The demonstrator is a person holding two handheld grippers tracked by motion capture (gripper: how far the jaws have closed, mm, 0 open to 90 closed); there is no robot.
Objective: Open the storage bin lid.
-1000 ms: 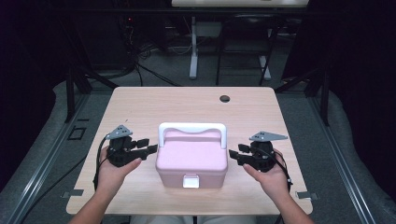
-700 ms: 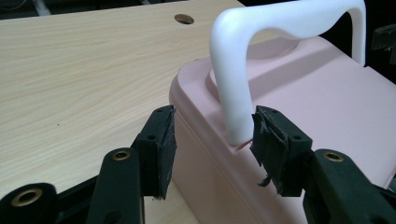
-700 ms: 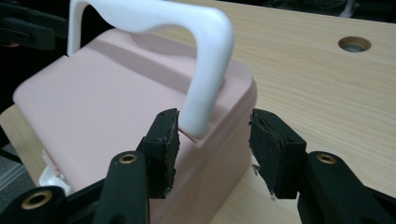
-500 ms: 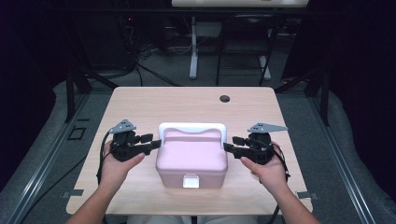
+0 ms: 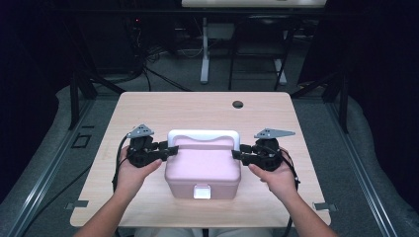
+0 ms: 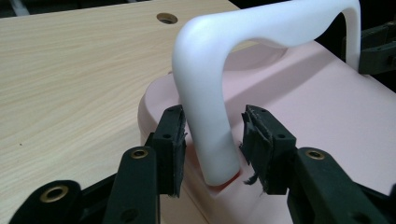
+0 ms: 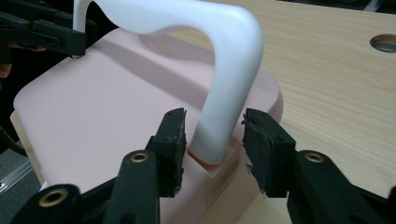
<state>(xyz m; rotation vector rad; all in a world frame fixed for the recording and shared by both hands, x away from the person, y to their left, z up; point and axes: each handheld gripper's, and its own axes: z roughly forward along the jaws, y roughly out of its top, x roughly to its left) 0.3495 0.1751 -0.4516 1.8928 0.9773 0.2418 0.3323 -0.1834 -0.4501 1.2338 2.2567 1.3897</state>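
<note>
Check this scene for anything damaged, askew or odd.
The left gripper has frayed pads, with torn rubber strands hanging beside the white handle. The pink box sits square on the table; nothing else stands out.

No readable text, label, brand, number or sign appears on anything in view.

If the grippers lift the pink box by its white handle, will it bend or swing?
The white handle looks thick and moulded, so it probably stays stiff. Its legs sit in sockets on the pink box, so the box may swing a little. With the left gripper and right gripper at opposite ends, it should lift level. The smooth plastic might slip.
</note>
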